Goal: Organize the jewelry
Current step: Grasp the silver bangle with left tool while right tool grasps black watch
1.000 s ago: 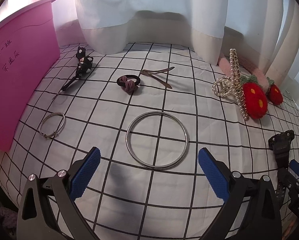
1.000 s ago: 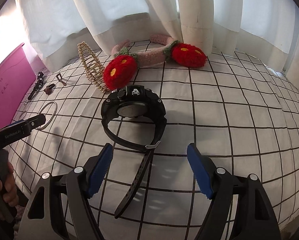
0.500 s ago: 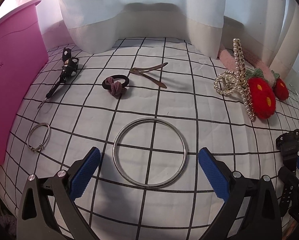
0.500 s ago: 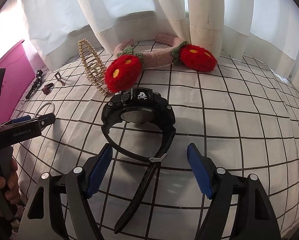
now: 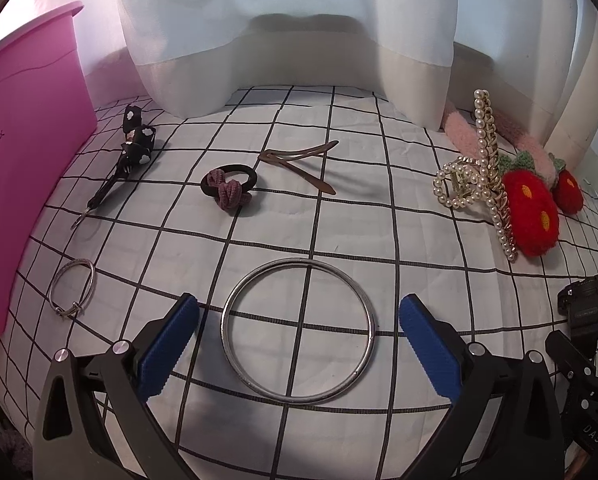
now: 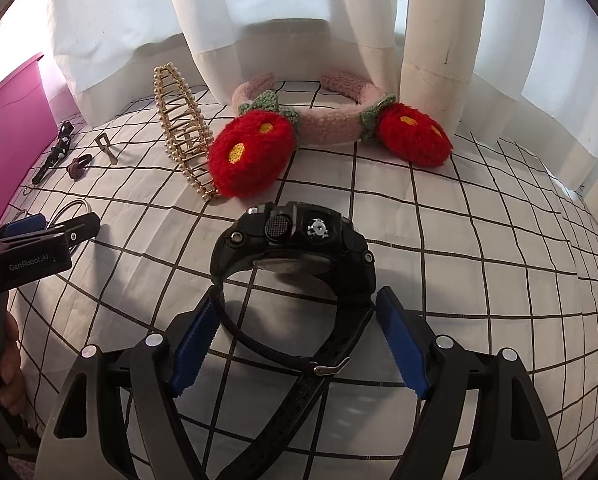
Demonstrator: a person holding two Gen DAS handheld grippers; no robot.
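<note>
Both grippers are spread wide and gripping nothing right now. My left gripper (image 5: 297,340) sits low over the checked cloth (image 5: 419,240) with the big silver bangle (image 5: 297,330) lying flat between its blue pads, not touching either. My right gripper (image 6: 297,336) straddles the black watch (image 6: 295,256), pads just beside the strap loop on both sides. Pearl claw clip (image 6: 183,140) and strawberry headband (image 6: 323,128) lie beyond it, pink bin (image 5: 23,160) far left.
</note>
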